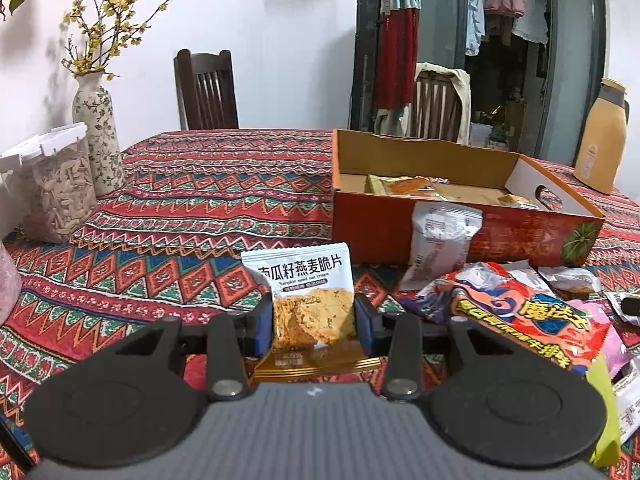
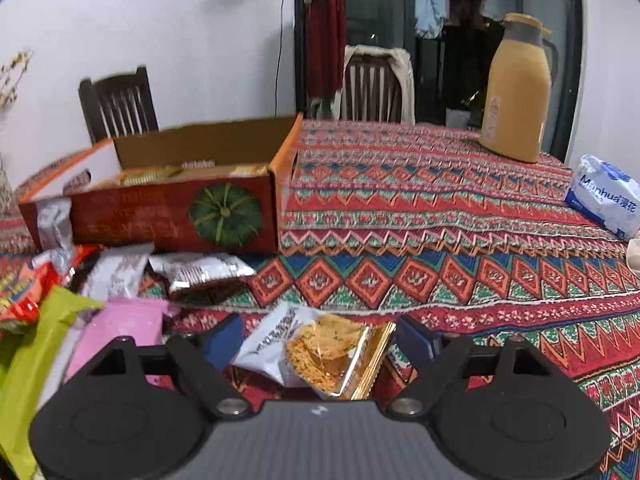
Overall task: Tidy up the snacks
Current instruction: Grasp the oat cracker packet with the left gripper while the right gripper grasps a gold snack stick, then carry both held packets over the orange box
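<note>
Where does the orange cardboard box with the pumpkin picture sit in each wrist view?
Left wrist: orange box, right of centre, beyond the packets; pumpkin at its right end.
Right wrist: same box, left of centre, pumpkin facing the camera.
Shared landmark: tan thermos jug.

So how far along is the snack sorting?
Early. A few packets already lie in the orange box. The left tool is shut on an oat crisp packet; the right tool stands open around another oat crisp packet. A loose pile remains on the tablecloth.
</note>
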Motion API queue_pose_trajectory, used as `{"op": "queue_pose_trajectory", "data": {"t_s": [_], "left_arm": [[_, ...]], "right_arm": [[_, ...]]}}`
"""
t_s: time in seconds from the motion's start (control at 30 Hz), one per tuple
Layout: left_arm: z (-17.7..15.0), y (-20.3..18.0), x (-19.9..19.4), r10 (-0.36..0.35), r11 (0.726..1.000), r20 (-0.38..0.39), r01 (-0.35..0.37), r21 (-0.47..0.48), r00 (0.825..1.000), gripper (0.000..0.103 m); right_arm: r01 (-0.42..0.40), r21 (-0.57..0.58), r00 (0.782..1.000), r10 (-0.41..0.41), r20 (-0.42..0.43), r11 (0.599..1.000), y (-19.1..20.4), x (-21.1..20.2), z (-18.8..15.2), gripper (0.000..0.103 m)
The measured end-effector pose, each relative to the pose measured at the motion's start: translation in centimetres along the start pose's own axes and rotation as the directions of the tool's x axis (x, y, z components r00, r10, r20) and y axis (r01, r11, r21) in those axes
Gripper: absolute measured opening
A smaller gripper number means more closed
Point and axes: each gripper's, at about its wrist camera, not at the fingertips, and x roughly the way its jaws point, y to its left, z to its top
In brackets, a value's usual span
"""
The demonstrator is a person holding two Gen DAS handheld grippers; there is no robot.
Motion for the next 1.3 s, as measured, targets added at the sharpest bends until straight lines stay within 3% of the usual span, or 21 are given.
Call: {"op": "queue_pose_trajectory", "data": {"t_s": [0.13,0.23,0.3,0.33,0.5,1.0,1.3], "left_arm": [[-0.2,-0.2,-0.2,-0.008,1.000,0.001,0.008,0.001,1.000,0.041],[-0.3,-0.2,-0.2,-0.011,1.000,0.000,0.011,-0.001,1.000,0.041],[-0.4,-0.2,-0.4,-0.015,1.000,0.002,0.015,-0.001,1.000,0.041],[-0.4,-0.2,-0.4,-0.016,1.000,0.003,0.016,0.000,1.000,0.041],[-0.1,-0.3,-0.8,-0.024,1.000,0.013,0.024,0.003,1.000,0.041],[1.0,-1.7,-1.6,-0.061,0.998,0.056,0.060,0.027,0.997,0.041],[3.6,-3.2,-1.5,-0.087,0.996,0.112,0.082,0.047,0.990,0.041]], "right_arm": [[0.000,-0.009,0.999,-0.001,-0.037,1.000,0.2,1.4,-0.2,0.092],[-0.008,-0.007,0.999,0.008,-0.032,1.000,0.1,1.7,-0.2,0.089],[-0.020,-0.018,1.000,0.020,-0.017,1.000,0.3,1.5,-0.3,0.072],[-0.030,-0.024,1.000,0.030,-0.009,0.999,0.4,1.2,-0.4,0.068],[-0.084,-0.026,0.996,0.085,0.010,0.996,0.6,0.3,-0.6,0.016],[-0.081,0.028,0.987,0.076,0.140,0.996,-0.4,-2.3,-0.9,0.014],[-0.103,0.027,0.969,0.094,0.229,0.994,0.4,-3.4,1.3,0.013]]}}
